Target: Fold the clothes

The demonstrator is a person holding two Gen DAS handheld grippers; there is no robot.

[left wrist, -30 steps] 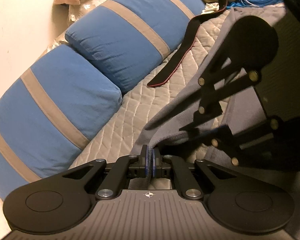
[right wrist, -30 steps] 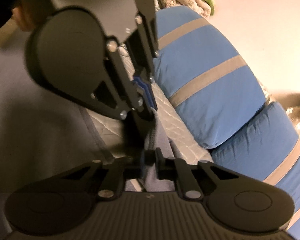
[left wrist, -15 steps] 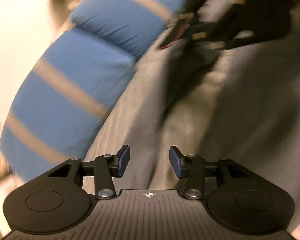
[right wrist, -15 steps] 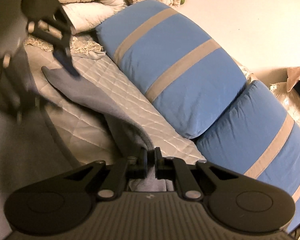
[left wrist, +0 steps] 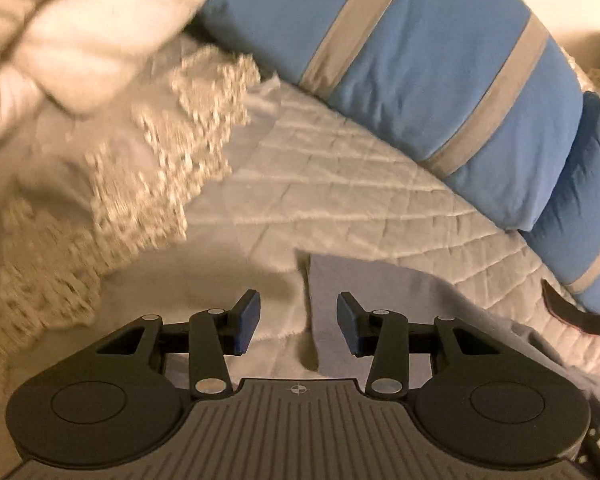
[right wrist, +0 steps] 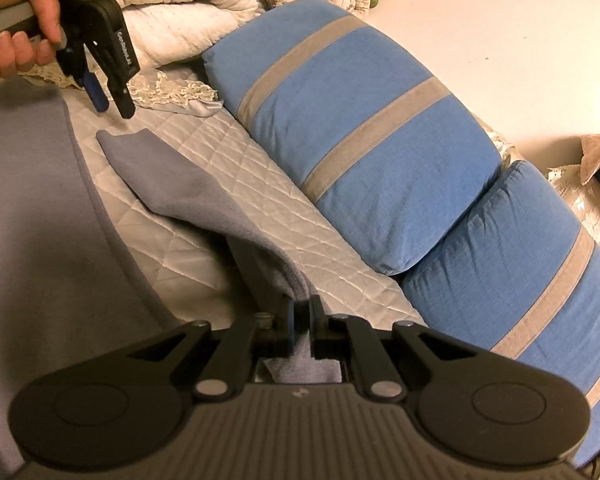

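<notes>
Quilted bed [right wrist: 260,184] carries the grey garment [right wrist: 172,184], its strip stretched flat for folding. Right gripper [right wrist: 302,322] pinches one end taut; left gripper [left wrist: 298,322], fingers just parted and empty, hovers over the freed corner. Two blue pillows [right wrist: 360,140] line the wall.

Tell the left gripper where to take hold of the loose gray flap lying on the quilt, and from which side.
Grip the free corner of the gray flap, the end farthest from the right gripper, which is shut on its other end. That corner lies flat on the white quilt, so the open left gripper, hovering just above, should probably come down over it, one finger sliding under the edge.
</notes>
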